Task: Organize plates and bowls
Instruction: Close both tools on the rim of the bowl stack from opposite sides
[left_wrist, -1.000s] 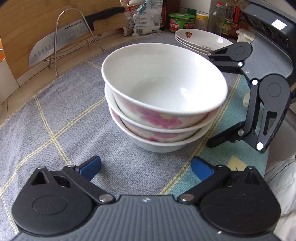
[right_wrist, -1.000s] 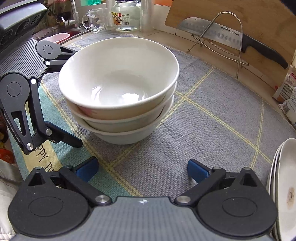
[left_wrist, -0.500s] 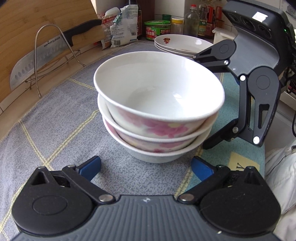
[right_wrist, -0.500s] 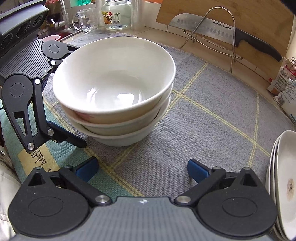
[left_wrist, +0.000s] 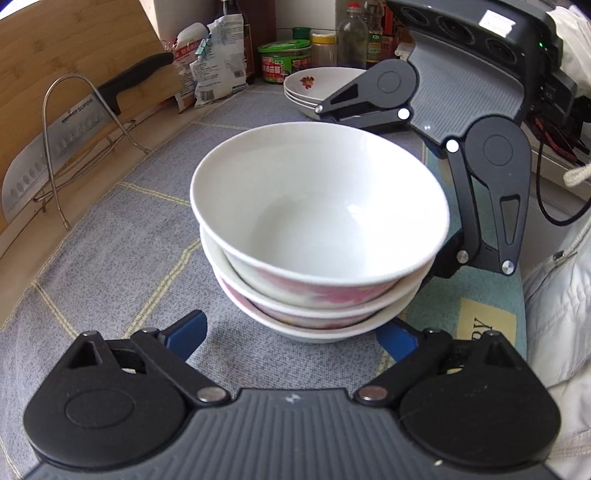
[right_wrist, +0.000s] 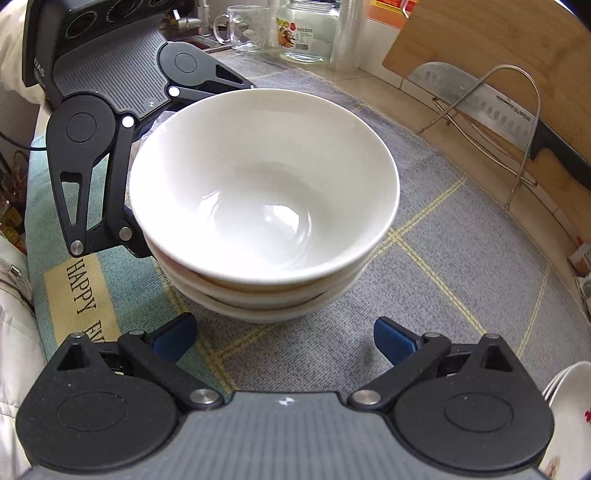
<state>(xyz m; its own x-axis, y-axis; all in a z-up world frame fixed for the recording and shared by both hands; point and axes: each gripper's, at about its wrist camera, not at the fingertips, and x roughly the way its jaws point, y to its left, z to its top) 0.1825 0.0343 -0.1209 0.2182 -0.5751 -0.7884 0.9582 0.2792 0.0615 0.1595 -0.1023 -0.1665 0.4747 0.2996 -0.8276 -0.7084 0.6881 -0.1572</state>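
Flanking the stacked bowls (left_wrist: 317, 236) — knife rack (left_wrist: 74, 147), plates (left_wrist: 317, 86) behind.

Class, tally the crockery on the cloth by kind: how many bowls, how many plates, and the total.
Bowls: 3, nested in one stack.
Plates: 3 rims visible in the stack, though the lower ones are partly hidden.
Total: 6.

The three stacked bowls (left_wrist: 317, 229) are white inside with pink flowers on the outside. The mat (left_wrist: 122, 236) is grey, crossed by yellow lines, turning teal near a cream patch with dark letters. The plates (left_wrist: 314, 83) are white with a small red flower. Both grippers are black with blue pads (left_wrist: 186, 332).
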